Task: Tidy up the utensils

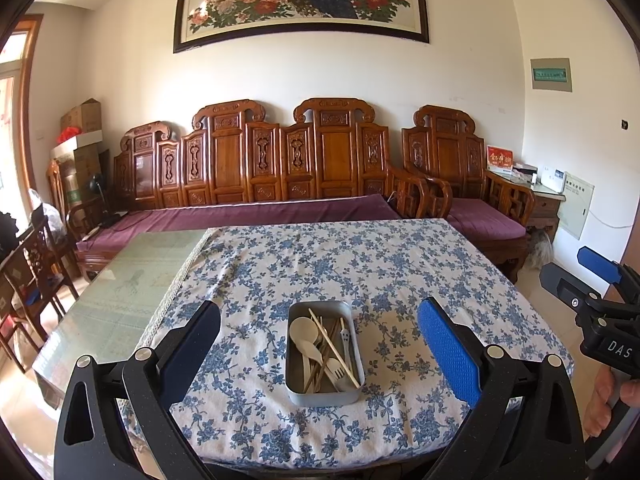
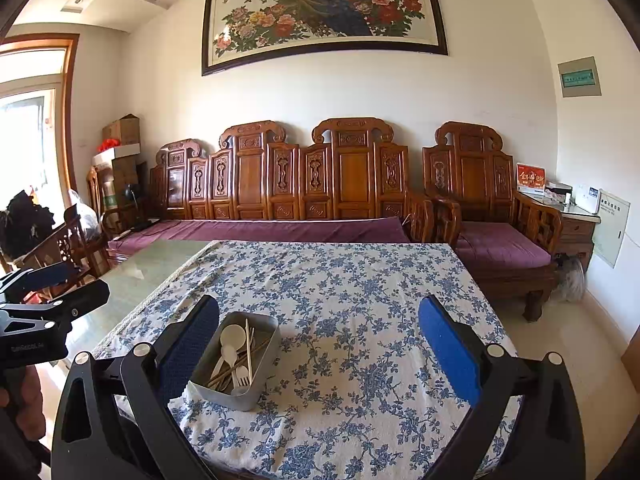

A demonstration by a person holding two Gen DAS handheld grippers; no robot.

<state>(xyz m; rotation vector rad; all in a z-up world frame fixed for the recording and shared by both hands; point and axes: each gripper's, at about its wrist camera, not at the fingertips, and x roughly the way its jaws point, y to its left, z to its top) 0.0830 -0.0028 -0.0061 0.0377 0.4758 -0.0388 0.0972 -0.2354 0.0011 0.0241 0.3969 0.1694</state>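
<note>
While both grippers hover empty, the tin (image 1: 325, 354) of utensils (image 1: 322, 346) sits on the bench (image 1: 400, 272).
It lies beyond the left gripper (image 1: 319, 340), centred between spread fingers (image 1: 448, 354); the right gripper (image 2: 319, 344) is spread too, its left finger nearest the tin.

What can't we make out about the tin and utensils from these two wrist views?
- Utensil count: pieces overlap in the metal tin, both views.
- Lower ends of the chopsticks: hidden by the tin's near wall, right wrist view.
- Small grey fork's tines: too small, left wrist view.
</note>
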